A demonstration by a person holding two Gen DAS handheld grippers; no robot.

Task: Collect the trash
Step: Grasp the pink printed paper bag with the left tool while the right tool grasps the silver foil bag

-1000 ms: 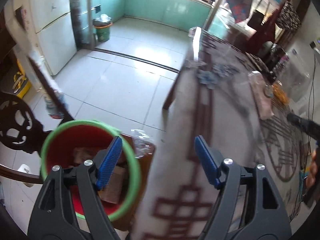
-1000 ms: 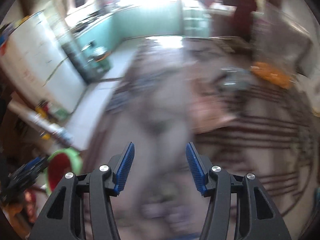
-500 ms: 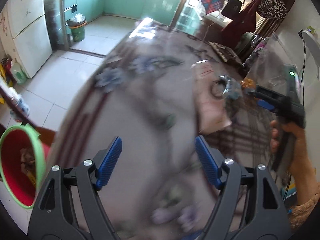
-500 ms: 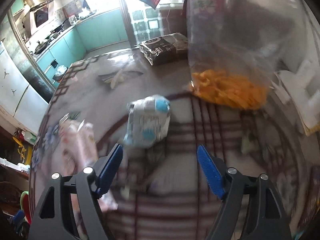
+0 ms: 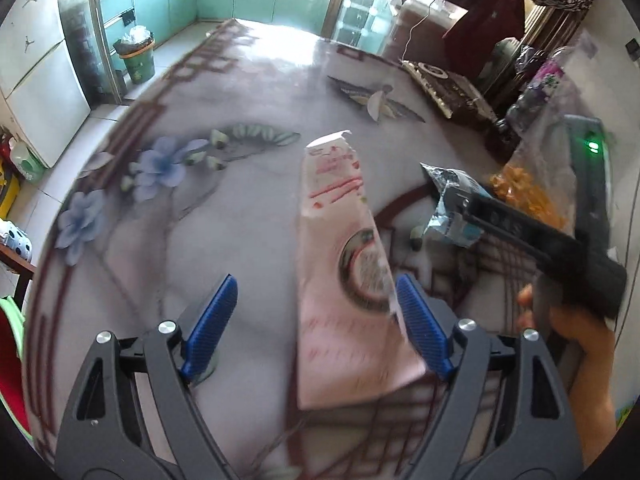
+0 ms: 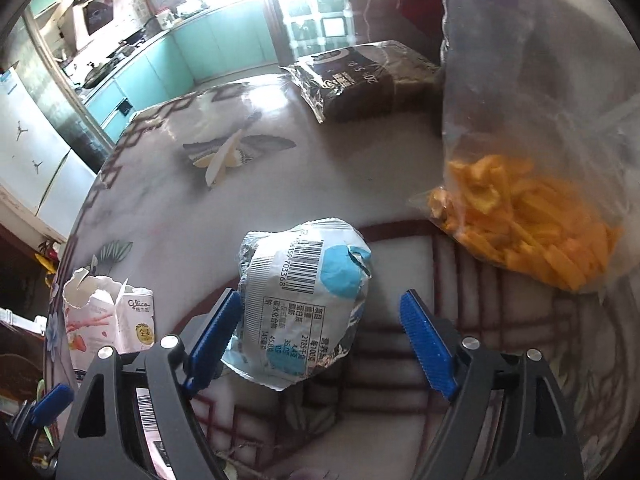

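1. Table [image 5: 248, 208] fills both views, its cloth printed with blue flowers and dark red lines.
2. Only the left wrist view shows the green-rimmed red bin [image 5: 10, 360] at the far left edge, the person's hand [image 5: 576, 344] on the right gripper's handle, and a green-lidded trash can [image 5: 138, 60] on the kitchen floor.
3. Only the right wrist view shows the barcode and printed label on the crumpled silver-and-blue wrapper [image 6: 304, 304], and the dark packet [image 6: 360, 80] clearly at the table's far side.
4. Both views show the clear bag of orange snacks [image 6: 532, 236].
5. The left gripper [image 5: 320, 320] has its jaws spread and opening wider; the torn pink snack box [image 5: 344, 280] lies on the table between them, close to the right-hand pad, with no grip visible.
6. The right gripper [image 6: 324, 332] stands wide open over the wrapper, which lies on the table between the pads, next to the left-hand pad and well clear of the other; contact cannot be told.
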